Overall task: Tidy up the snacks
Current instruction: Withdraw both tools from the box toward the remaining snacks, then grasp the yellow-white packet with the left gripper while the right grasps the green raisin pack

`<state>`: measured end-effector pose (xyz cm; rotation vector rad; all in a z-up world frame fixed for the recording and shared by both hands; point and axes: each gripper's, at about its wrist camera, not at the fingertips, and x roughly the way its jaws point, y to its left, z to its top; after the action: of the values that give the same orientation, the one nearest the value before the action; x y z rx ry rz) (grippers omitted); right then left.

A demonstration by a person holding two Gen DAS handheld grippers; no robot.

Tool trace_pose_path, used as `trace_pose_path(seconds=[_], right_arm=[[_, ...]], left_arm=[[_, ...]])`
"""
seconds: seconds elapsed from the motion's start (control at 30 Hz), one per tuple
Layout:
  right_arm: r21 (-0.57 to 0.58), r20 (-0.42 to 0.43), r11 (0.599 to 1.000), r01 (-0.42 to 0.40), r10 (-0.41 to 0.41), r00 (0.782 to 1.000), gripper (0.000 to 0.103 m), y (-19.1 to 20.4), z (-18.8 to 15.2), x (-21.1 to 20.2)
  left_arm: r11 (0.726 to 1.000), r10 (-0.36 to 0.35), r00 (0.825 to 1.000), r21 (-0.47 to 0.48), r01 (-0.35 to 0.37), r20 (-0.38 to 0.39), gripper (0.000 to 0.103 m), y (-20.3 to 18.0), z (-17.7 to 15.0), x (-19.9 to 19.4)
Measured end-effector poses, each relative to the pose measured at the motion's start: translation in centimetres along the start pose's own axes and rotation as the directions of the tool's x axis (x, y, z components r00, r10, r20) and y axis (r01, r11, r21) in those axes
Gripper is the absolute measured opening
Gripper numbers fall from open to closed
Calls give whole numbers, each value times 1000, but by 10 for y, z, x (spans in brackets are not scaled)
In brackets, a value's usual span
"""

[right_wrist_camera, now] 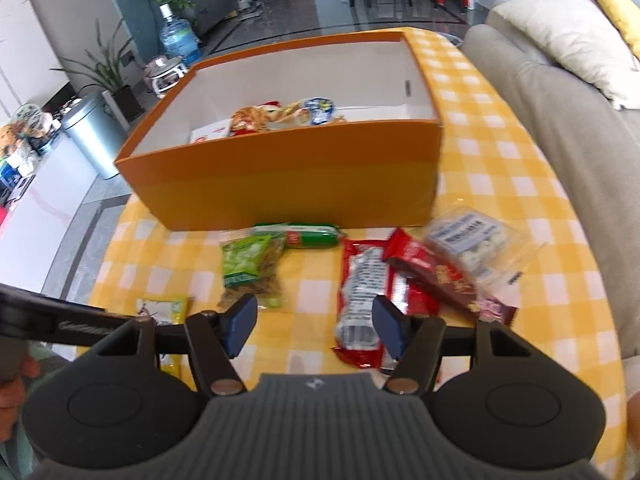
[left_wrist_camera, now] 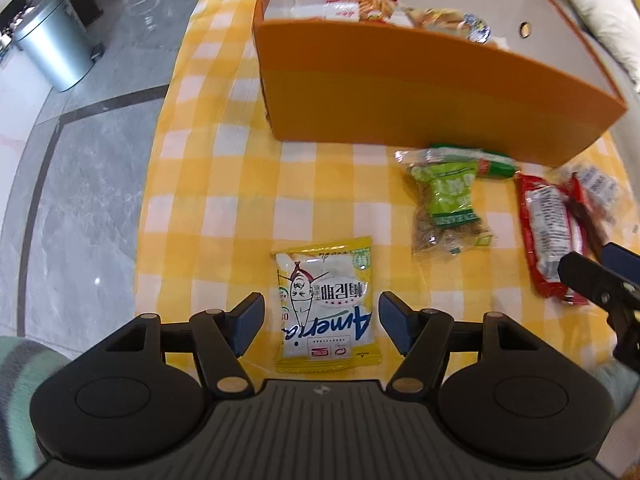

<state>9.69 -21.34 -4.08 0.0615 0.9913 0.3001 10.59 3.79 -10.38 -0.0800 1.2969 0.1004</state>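
A yellow-and-white snack packet [left_wrist_camera: 324, 304] lies flat on the checked tablecloth. My left gripper [left_wrist_camera: 322, 326] hangs over it, open, one pad on either side of the packet and neither pressing it. To the right lie a green nut bag [left_wrist_camera: 448, 204], a green sausage [left_wrist_camera: 496, 166] and a red packet [left_wrist_camera: 548, 232]. My right gripper [right_wrist_camera: 316, 330] is open above the cloth, and the red packet [right_wrist_camera: 360, 280] lies just under its right finger. A red-brown bar [right_wrist_camera: 432, 268] and a clear bag of white sweets [right_wrist_camera: 476, 244] overlap beside it. The orange box [right_wrist_camera: 300, 184] behind holds several snacks.
The table's left edge drops to a grey tiled floor with a metal bin [left_wrist_camera: 56, 44]. A beige sofa [right_wrist_camera: 560, 120] with cushions borders the table on the right. The left gripper's body [right_wrist_camera: 60, 320] reaches in at the left of the right wrist view.
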Motion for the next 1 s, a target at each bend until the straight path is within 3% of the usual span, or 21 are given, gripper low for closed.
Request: trace_pose_path(seconds=[0.2, 0.53, 0.77, 0.9, 1.0], right_arm=[[-38, -28, 999, -15, 14, 999, 59, 13, -1, 12], [-44, -37, 998, -40, 38, 999, 59, 24, 7, 31], [-64, -58, 997, -42, 38, 998, 59, 33, 9, 47], [-71, -57, 997, -39, 35, 998, 59, 35, 12, 53], [-53, -57, 998, -44, 41, 998, 59, 34, 16, 57]], left_arm=[[999, -21, 999, -42, 19, -41, 77, -3, 1, 16], [998, 14, 995, -56, -20, -102, 78, -6, 4, 34], [999, 6, 997, -50, -10, -78, 60, -7, 6, 29], [997, -21, 998, -69, 17, -54, 59, -4, 7, 26], [993, -36, 999, -109, 37, 10, 59, 4, 10, 18]])
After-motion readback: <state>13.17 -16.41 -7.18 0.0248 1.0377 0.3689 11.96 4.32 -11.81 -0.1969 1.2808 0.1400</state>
